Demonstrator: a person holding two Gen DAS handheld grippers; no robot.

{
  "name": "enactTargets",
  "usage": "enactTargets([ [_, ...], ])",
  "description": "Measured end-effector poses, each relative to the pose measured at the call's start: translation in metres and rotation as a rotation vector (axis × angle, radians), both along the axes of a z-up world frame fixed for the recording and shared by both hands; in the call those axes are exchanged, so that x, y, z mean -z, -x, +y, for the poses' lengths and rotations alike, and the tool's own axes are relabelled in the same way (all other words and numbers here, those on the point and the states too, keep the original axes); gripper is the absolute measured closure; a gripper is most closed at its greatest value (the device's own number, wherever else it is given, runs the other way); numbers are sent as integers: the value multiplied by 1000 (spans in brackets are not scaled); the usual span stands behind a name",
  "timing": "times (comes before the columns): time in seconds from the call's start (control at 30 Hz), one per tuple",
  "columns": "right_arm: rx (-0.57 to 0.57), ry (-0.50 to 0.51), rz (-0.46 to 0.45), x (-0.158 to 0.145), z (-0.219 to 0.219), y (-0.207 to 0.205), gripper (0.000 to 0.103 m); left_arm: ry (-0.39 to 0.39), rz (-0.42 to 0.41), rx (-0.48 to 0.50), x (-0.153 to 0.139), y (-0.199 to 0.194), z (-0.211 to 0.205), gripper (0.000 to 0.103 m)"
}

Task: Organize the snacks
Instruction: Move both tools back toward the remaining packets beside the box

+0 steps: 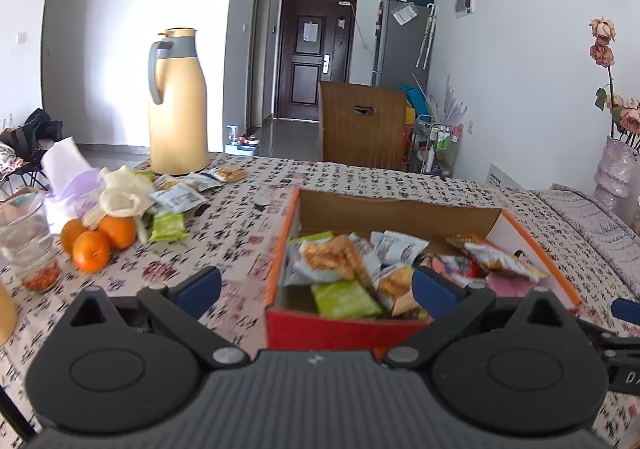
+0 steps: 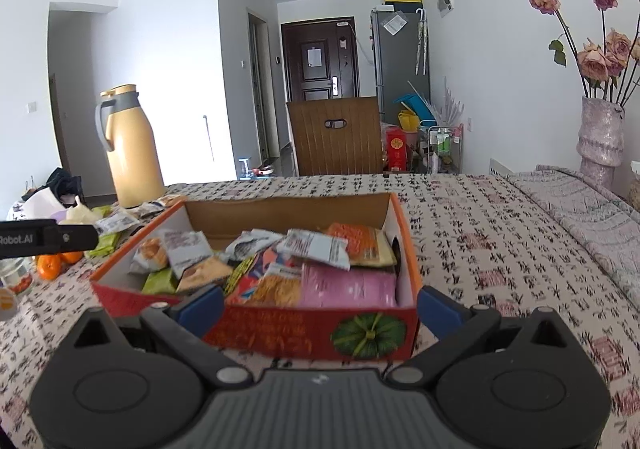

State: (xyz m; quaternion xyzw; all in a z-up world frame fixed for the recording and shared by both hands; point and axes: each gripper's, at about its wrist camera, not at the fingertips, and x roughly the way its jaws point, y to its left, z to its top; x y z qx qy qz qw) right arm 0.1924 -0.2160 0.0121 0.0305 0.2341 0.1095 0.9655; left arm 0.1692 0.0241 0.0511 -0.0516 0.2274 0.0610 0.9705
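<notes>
An open cardboard box [image 1: 400, 211] [image 2: 312, 335] with orange-red sides and a pumpkin picture stands on the patterned table and holds several snack packets [image 1: 332, 259] [image 2: 316, 249]. More snack packets [image 1: 180, 199] [image 2: 116, 223] lie loose on the table near the thermos. My left gripper [image 1: 316, 289] is open and empty at the box's near left corner. My right gripper [image 2: 320, 305] is open and empty, its fingers either side of the box's near wall. The left gripper's body also shows at the left edge of the right wrist view [image 2: 48, 237].
A yellow thermos [image 1: 176, 105] [image 2: 132, 149], three oranges [image 1: 96, 241], a glass [image 1: 28, 241], tissues [image 1: 68, 177] and crumpled wrappers stand at the table's left. A vase of dried roses [image 2: 600, 137] stands at the right. A brown chair [image 1: 360, 125] is behind the table.
</notes>
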Motion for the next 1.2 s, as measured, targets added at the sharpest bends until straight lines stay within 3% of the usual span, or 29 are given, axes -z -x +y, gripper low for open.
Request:
enactTargets([
  [0.27,-8,-17,46,19,13,29,0,6,30,-6,30,45,26,0],
  [0.53,-42,13,84,29,45,37,0,30,85,-20,56,62,56,0],
  [1.0,-72,0,174,42,109,-8,0,44,106,-11,66,57,83,0],
  [1.2,-63,-13,219,52,118,-21,9,38,121,5,68,53,83,0],
])
